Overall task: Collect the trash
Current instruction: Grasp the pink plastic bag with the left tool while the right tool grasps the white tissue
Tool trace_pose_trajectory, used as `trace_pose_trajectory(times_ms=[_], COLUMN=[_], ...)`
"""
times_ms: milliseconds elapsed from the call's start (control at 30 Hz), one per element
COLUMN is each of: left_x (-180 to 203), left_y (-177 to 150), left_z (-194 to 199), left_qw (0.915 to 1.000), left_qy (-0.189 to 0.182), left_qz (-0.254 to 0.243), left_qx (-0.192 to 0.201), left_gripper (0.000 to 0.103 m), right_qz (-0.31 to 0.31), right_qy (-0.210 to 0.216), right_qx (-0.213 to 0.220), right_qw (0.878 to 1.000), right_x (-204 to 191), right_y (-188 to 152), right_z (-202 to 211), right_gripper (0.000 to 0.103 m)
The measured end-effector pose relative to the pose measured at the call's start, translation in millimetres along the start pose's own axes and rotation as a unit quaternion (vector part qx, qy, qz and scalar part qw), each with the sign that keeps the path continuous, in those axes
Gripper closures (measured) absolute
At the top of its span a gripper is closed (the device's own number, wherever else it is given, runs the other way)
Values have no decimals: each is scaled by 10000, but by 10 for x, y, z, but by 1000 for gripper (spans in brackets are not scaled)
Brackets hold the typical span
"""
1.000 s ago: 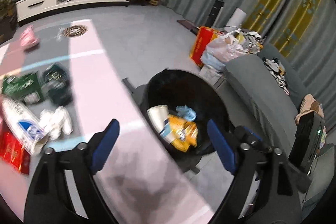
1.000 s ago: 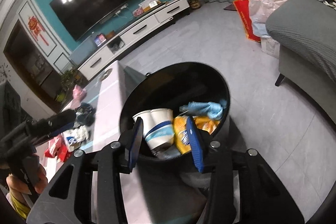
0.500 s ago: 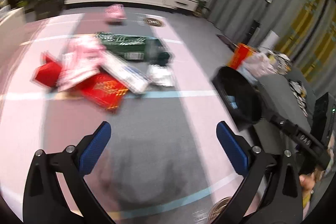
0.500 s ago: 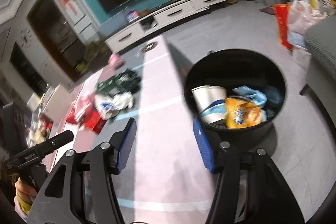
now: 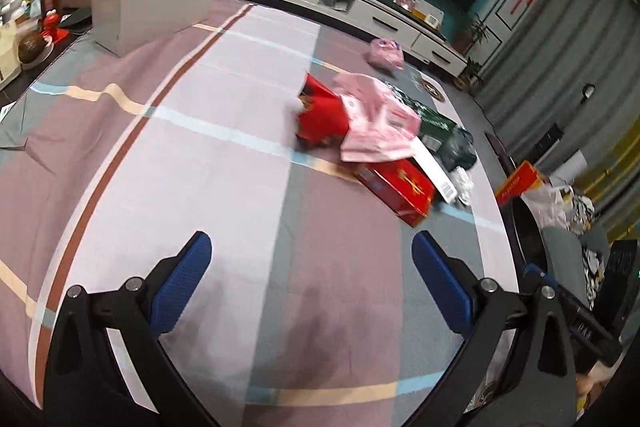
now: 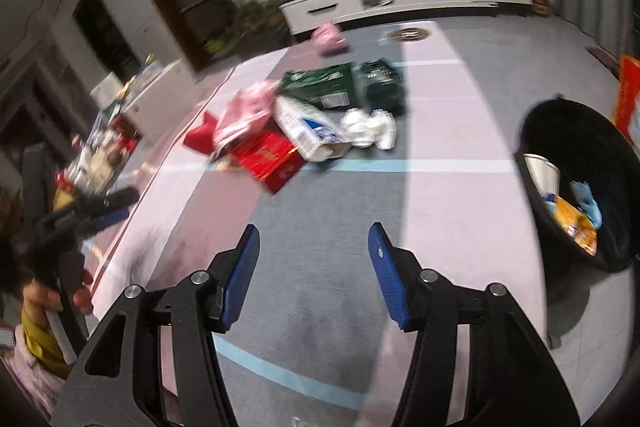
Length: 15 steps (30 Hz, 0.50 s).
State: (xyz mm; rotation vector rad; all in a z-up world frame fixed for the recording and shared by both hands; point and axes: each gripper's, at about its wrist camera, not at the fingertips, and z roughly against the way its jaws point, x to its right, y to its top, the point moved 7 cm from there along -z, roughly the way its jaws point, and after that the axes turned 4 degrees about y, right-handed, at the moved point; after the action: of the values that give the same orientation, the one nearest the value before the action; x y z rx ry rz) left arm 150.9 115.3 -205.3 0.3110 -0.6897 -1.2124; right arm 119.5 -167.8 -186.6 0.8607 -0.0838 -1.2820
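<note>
Striped pink-and-grey cloth covers the desk (image 5: 224,163), with a white TV cabinet (image 6: 404,1) along the far wall. No writing on the trash is legible; the red flat box (image 5: 394,189) carries gold ornament, and the white carton (image 6: 308,129) shows a blue mark, both too blurred to read. Around them lie a pink wrapper (image 5: 376,123), a green packet (image 6: 320,85) and crumpled white tissue (image 6: 370,125), heaped at about 1 o'clock from the left claw (image 5: 310,267). The black bin (image 6: 580,183), holding a paper cup and an orange bag, sits at 3 o'clock from the right claw (image 6: 314,263). Both claws are spread apart and hold nothing. A second ago both hovered over the bin; they have since swung away toward the desk, and the right claw has widened.
</note>
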Motion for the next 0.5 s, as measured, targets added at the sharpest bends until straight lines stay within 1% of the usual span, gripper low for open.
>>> trace_pose_trajectory(times_ms=[100,200,300,367,500], left_x=[-14,50,154,219,383], left_y=[22,72,144,199,330], left_z=[-74,-146,-201,-234,-316], left_qw=[10000,9998,9997,9996,9993], left_qy=[-54,-152,-234,-260,-308], left_qz=[52,4,-60,-90,-202], left_qx=[-50,-84,-74,-50,6], left_gripper=[3,3,3,3,3], right_qz=[123,134,105,81,27], right_qy=[76,31,-83,-212,-335], right_qx=[-127,-198,-232,-213,-143], right_qw=[9998,9997,9996,9995,9993], right_x=[-126,-142,-76,-8,109], right_y=[6,23,50,92,201], right_z=[-154,-267,-334,-364,-408], right_gripper=[47,47,47,47,47])
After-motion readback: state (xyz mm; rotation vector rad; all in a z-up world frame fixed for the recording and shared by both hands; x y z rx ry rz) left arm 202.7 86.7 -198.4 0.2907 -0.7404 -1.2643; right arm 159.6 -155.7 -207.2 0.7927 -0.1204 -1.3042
